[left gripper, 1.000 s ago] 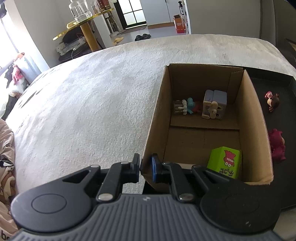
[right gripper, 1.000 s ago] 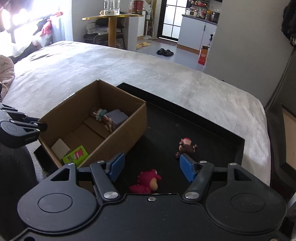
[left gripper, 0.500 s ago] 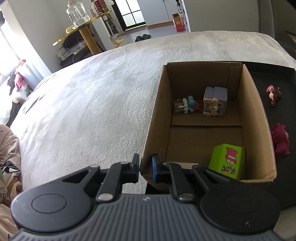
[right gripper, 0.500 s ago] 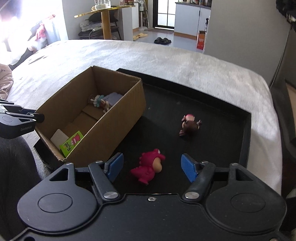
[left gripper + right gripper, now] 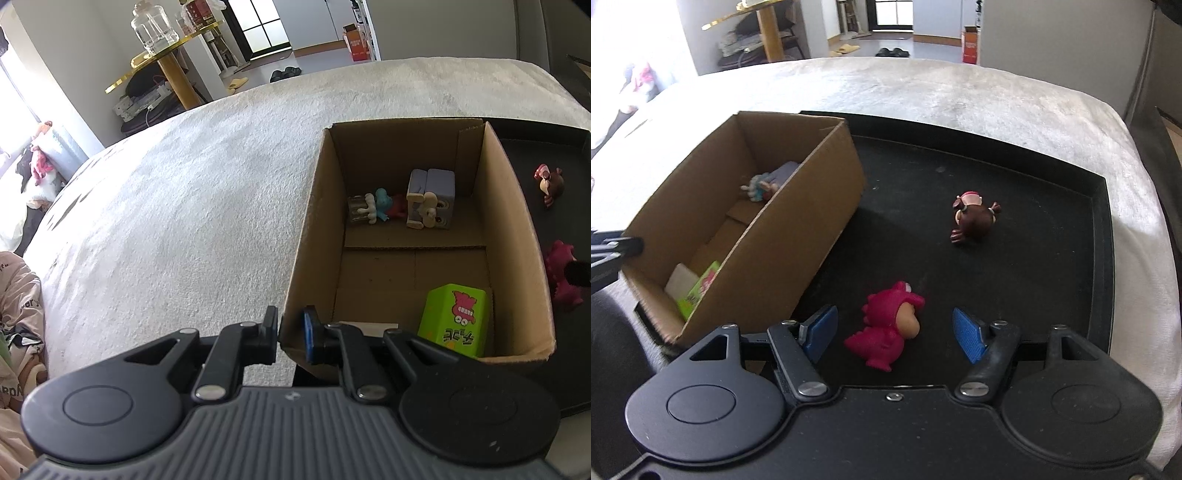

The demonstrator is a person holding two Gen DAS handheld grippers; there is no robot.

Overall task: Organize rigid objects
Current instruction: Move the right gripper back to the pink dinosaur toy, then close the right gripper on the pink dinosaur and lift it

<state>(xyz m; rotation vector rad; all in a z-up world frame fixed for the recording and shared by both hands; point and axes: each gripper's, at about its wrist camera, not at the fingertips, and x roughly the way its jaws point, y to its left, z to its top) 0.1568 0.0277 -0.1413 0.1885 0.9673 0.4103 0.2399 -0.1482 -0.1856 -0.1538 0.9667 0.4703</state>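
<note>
Black tray [image 5: 1100, 258], brown figure [image 5: 975, 221] beyond pink dinosaur [image 5: 890, 332], cardboard box [image 5: 798, 236] left

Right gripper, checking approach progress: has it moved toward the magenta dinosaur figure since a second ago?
Yes. The right gripper has advanced over the black tray; the magenta dinosaur figure now sits between its open jaws, untouched.

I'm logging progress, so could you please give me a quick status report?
Left gripper shut on cardboard box corner. Right gripper open, straddling pink dinosaur figure. Brown figure loose on black tray. Nothing obstructing.
</note>
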